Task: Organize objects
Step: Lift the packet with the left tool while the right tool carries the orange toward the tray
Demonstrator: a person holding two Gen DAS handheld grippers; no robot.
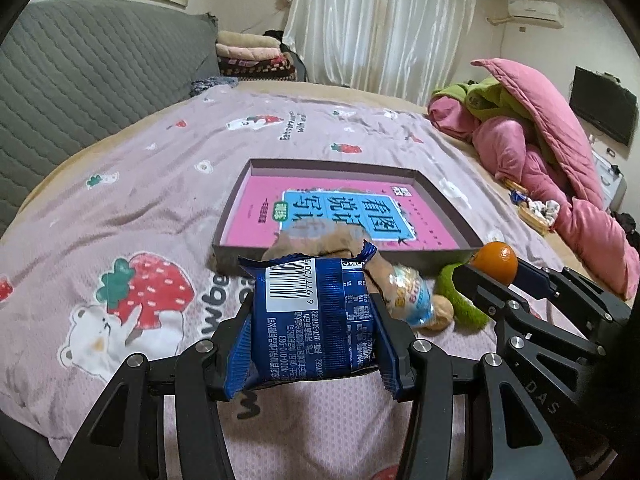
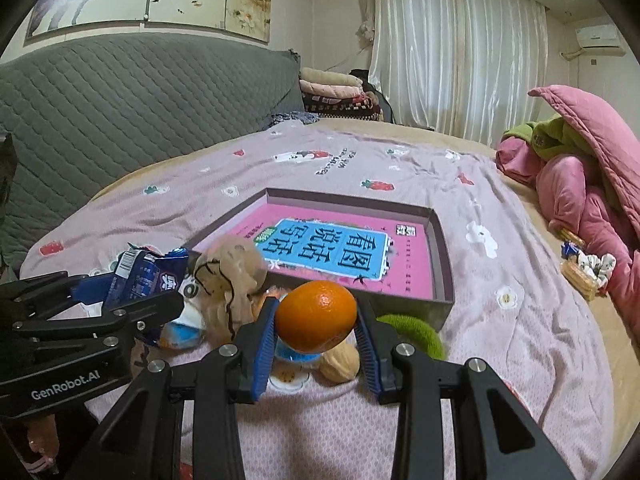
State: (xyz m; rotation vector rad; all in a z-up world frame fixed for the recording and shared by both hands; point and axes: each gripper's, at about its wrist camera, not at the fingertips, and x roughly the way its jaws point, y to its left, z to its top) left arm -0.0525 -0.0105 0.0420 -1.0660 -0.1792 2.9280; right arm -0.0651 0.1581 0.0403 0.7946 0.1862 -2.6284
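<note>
- Left gripper (image 1: 314, 316) pinches blue packet (image 1: 316, 320)
- Right gripper (image 2: 316, 320) pinches orange (image 2: 316, 316)
- Step: carrying both; next, release into far box (image 2: 442, 256)

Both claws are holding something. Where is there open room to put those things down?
Inside the box, the pink book lies bare. Bedsheet left of the box is free. Crowded: the box's near wall, with the walnut, green thing and wrapped snacks.
</note>
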